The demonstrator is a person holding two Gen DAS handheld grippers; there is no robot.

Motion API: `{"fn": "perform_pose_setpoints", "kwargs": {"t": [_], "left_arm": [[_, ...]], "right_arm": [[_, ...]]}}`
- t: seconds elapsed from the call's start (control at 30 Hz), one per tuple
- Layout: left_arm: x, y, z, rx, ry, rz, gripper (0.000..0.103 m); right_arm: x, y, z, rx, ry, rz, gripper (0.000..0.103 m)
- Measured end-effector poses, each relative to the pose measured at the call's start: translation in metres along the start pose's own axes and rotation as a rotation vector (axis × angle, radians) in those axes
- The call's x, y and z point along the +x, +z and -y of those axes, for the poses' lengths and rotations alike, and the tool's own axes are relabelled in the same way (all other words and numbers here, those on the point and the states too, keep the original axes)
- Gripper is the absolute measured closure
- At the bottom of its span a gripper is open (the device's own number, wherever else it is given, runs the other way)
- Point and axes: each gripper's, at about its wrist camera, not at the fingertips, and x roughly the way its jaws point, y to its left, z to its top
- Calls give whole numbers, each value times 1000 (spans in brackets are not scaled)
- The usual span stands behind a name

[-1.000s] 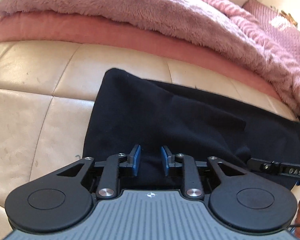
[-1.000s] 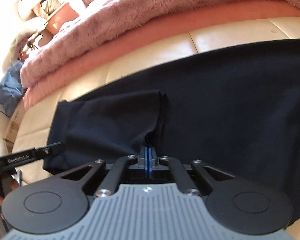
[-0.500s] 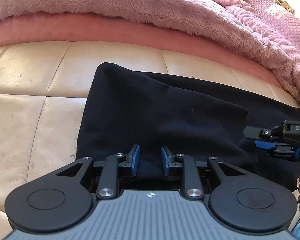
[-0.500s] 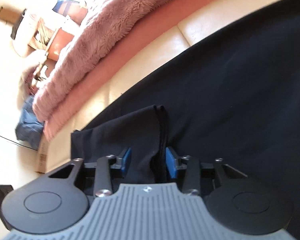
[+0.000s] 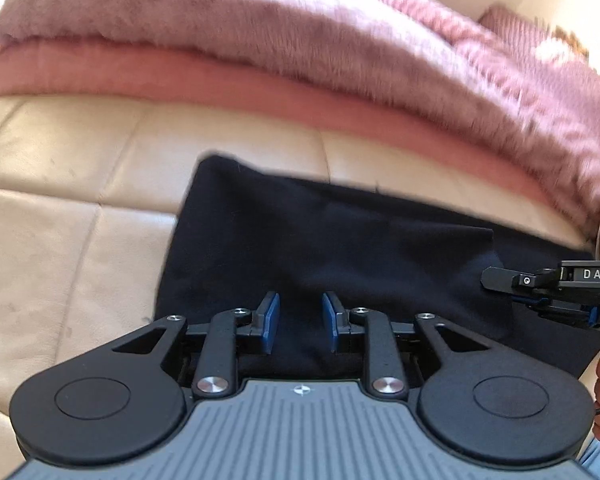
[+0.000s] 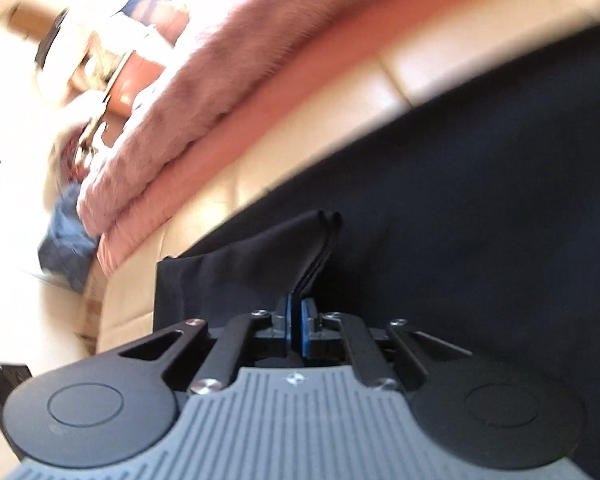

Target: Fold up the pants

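black fabric: pants [image 5: 340,248] flat on beige cushion [image 5: 60,240]
right gripper [image 6: 296,322]: reclamped on folded hem after opening half a second ago
left gripper [image 5: 299,322]: still wide, empty, over near edge
meaning: fold likely restarting

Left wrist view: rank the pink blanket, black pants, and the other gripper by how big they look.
1. pink blanket
2. black pants, though nearer the camera, so unsure
3. right gripper, only partly in frame
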Motion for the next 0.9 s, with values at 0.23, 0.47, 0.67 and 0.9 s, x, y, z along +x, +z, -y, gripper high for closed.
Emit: {"fn": "perform_pose_setpoints", "kwargs": {"t": [0.23, 0.47, 0.67, 0.9], "left_arm": [[-52, 15, -29, -115, 23, 172, 74], [-70, 17, -48, -192, 19, 211, 74], [-60, 20, -17, -117, -40, 195, 74], [-27, 30, 40, 2, -97, 146, 77]], "right_arm": [[-39, 31, -101, -240, 34, 49, 103], [-106, 79, -175, -387, 88, 92, 103], [-193, 111, -177, -420, 54, 169, 103], [-285, 134, -89, -355, -109, 255, 103]]}}
